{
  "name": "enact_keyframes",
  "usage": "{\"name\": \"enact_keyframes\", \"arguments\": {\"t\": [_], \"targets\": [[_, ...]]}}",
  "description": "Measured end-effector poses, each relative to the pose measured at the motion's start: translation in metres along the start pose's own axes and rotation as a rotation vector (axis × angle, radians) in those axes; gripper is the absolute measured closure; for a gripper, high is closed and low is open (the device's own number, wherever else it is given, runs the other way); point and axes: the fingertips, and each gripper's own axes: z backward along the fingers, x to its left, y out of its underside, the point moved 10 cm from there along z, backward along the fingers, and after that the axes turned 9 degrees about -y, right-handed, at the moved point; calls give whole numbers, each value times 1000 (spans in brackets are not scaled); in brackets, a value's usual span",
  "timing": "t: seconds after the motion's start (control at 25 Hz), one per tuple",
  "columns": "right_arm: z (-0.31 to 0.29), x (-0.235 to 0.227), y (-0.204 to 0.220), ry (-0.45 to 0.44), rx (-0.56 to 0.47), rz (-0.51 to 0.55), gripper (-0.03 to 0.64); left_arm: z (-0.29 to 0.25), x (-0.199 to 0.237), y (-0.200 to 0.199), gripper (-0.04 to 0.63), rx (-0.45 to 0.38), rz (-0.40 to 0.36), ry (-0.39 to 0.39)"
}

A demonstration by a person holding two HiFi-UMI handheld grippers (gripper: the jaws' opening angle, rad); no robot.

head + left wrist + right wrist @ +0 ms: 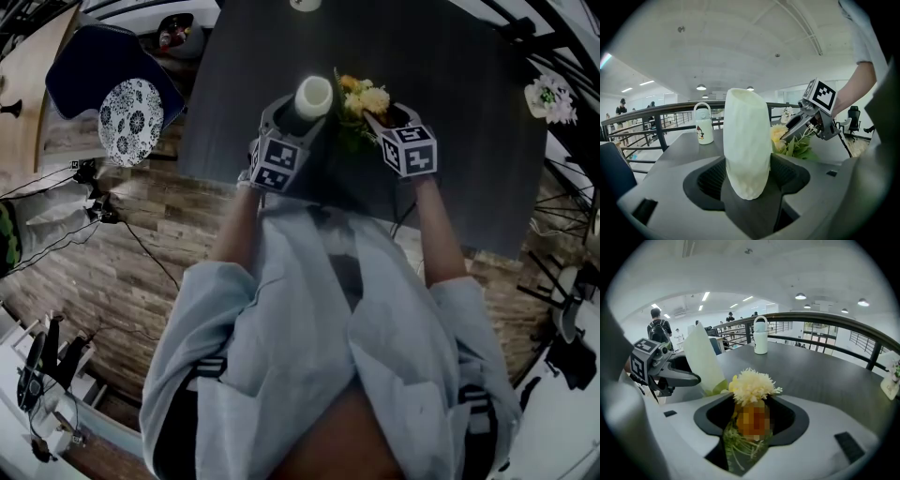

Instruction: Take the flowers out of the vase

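Note:
A tall white vase (314, 96) stands on the dark table (450, 112) with my left gripper (302, 117) shut on its lower body; in the left gripper view the vase (746, 145) fills the gap between the jaws. The bunch of yellow and cream flowers (364, 101) is outside the vase, just to its right, low over the table. My right gripper (375, 120) is around the flowers' stems. In the right gripper view the flowers (752, 387) sit between the jaws with dark gaps on both sides, so the right gripper (752, 427) is open.
A white flask with a handle (761, 341) stands farther back on the table. A blue chair with a patterned cushion (131, 108) is off the table's left edge. A small white flower bunch (551, 98) sits at the far right. A railing (661, 115) runs behind the table.

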Motion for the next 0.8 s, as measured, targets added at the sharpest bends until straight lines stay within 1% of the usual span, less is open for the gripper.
{"name": "enact_keyframes", "arguments": {"t": [0.08, 0.2, 0.28, 0.44, 0.64, 0.8], "targets": [[1, 0, 1, -2, -9, -4, 380, 0, 0, 0, 296, -2, 1, -1], [3, 0, 0, -4, -29, -17, 334, -1, 0, 0, 298, -5, 1, -3], [6, 0, 0, 1, -47, -26, 325, -1, 0, 0, 296, -6, 2, -4], [15, 0, -1, 11, -70, -25, 325, -1, -1, 1, 297, -5, 5, -3], [25, -2, -3, 25, -96, -38, 308, -1, 1, 1, 298, -9, 7, -1], [33, -1, -7, 32, -134, -46, 308, -2, 1, 0, 296, -8, 6, -1]]}}
